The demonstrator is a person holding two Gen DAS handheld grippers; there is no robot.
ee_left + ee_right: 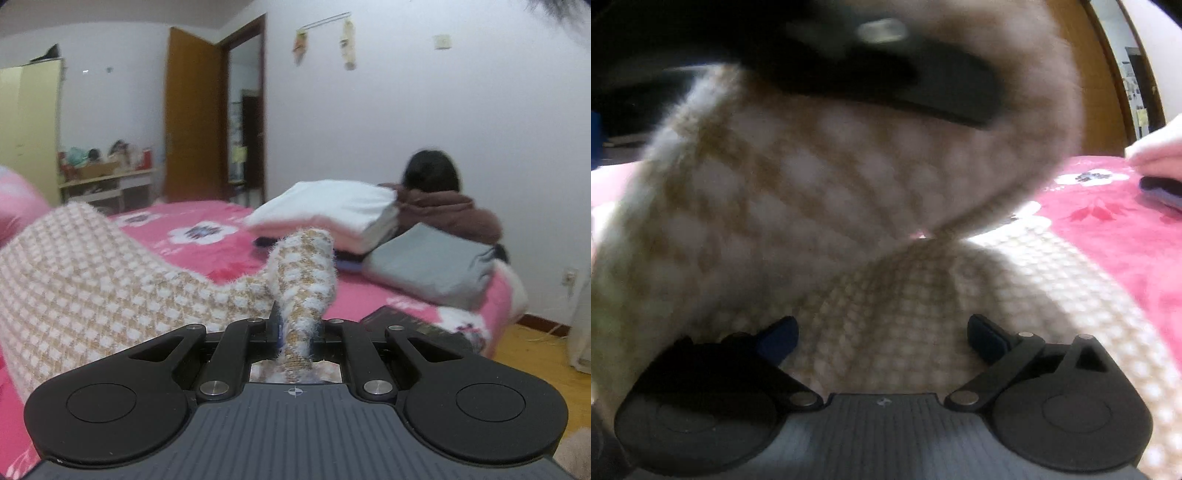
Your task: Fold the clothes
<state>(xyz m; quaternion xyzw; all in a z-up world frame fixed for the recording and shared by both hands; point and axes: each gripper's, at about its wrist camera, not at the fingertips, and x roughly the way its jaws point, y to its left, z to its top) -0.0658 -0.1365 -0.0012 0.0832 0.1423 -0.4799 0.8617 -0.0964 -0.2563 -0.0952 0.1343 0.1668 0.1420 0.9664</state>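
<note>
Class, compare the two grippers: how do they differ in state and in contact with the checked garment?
The left gripper is shut, pinching a fold of the checked garment; the right gripper is open, gripping nothing. The left's fold stands up between its fingers; the right's garment merely lies ahead. Both are black and over the pink bed.

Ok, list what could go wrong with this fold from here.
1. The left gripper pinches only a narrow bunch of the checked knit garment; it may slip out.
2. The right gripper is open, so that side hangs unsupported and may fold crooked.
3. The lifted knit could sweep into the folded stack on the bed.
</note>
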